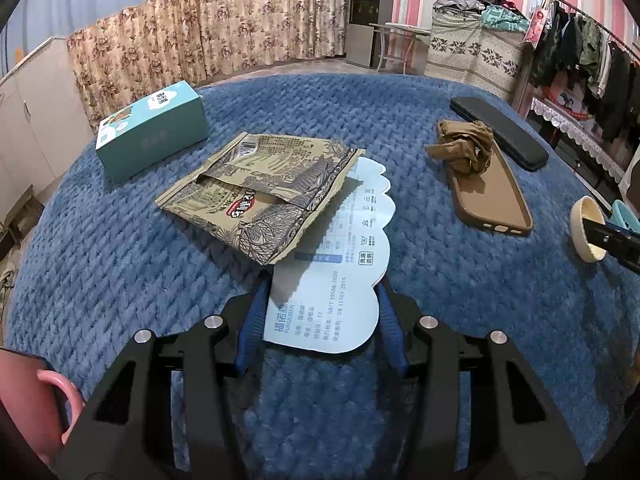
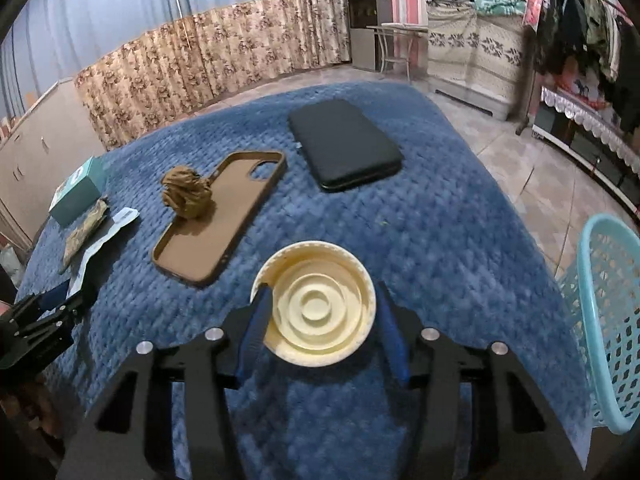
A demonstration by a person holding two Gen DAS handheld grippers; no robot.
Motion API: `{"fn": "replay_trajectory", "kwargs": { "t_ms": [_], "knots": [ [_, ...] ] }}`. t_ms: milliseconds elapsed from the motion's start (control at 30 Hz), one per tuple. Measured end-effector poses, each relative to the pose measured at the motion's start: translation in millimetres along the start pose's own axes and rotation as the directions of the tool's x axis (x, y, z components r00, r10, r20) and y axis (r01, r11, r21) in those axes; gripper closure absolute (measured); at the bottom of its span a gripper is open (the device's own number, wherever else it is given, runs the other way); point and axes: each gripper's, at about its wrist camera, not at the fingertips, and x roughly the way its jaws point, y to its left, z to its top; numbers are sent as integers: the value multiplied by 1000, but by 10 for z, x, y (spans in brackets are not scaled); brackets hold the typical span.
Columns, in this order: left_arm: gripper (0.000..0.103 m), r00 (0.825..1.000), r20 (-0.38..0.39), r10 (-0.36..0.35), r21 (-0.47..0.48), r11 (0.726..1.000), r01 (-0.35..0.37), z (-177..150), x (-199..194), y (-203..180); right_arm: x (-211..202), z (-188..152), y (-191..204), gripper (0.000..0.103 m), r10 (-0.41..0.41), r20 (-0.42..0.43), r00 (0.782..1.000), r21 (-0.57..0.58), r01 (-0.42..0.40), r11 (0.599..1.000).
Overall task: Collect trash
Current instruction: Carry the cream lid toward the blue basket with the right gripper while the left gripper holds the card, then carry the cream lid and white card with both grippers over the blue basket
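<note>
At the lower centre of the left wrist view, the left tool (image 1: 320, 312) straddles one pale blue paper tag (image 1: 332, 268), its blue fingers wide apart at the tag's edges; whether they pinch it I cannot tell. One torn snack packet (image 1: 260, 196) overlaps the tag's far end. The right tool (image 2: 320, 316) brackets one cream plastic lid (image 2: 316, 304) on the blue worktop (image 2: 440, 240). One crumpled brown wad (image 2: 186, 194) sits on one brown phone case (image 2: 224, 216); upper centre lies one black phone (image 2: 344, 144), far left one teal box (image 1: 152, 128), lower right one turquoise basket (image 2: 612, 320).
</note>
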Motion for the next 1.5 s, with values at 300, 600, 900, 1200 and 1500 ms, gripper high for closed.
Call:
{"fn": "replay_trajectory", "kwargs": {
  "t_ms": [300, 600, 900, 1200, 1500],
  "knots": [
    [54, 1000, 3, 3, -1, 1000, -3, -6, -7, -7, -200, -11, -322, 17, -49, 22, 999, 34, 48, 998],
    [54, 991, 104, -86, 110, 991, 75, 34, -374, -578, -554, 35, -769, 17, -104, 111, 988, 118, 91, 989],
    [54, 980, 157, -122, 173, 980, 94, 120, -503, -1029, -286, -63, -820, 17, -75, -12, 997, 60, 76, 995],
    [54, 989, 139, -49, 97, 995, 36, -39, -424, -644, 83, -289, -154, 13, -110, -45, 993, -216, 98, 971],
    [54, 990, 138, -39, 75, 997, 29, -73, -393, -527, -141, -253, -10, 13, -23, 48, 999, -260, 35, 965]
  ]
}}
